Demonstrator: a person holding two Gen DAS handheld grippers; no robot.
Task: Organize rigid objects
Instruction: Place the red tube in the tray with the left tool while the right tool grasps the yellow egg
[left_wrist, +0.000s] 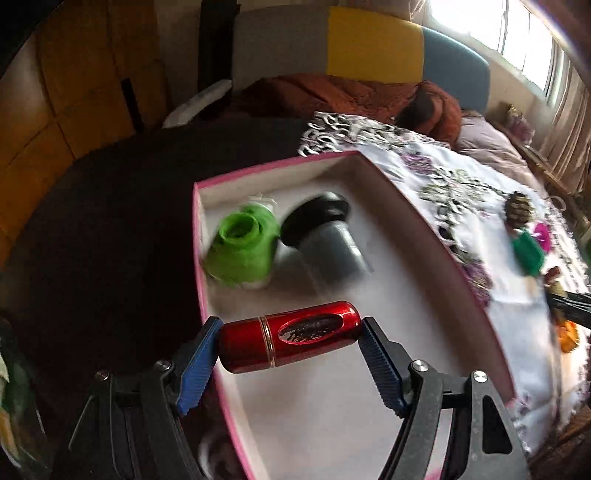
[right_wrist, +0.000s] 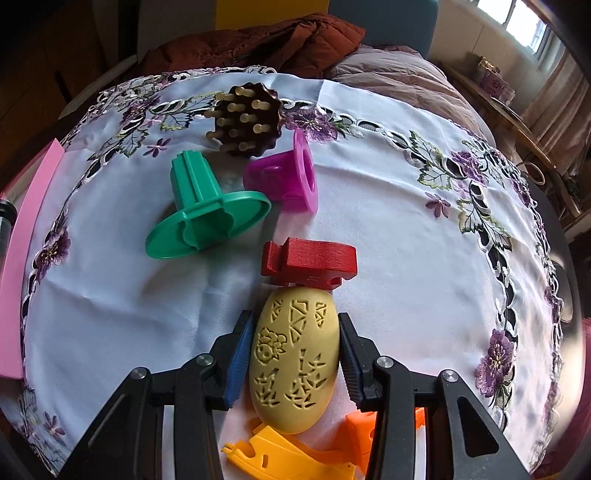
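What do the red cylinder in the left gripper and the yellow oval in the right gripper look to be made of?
Red cylinder: likely lacquered or anodised metal; glossy, with sharp highlights and gold bands.
Yellow oval: matte and dull, with cut-in patterns and no shine; probably plastic or rubber, though the look leaves it open.

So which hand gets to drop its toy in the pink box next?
Probably the left. The left gripper already holds the red cylinder over the pink box; the right gripper grips the yellow egg above the tablecloth.
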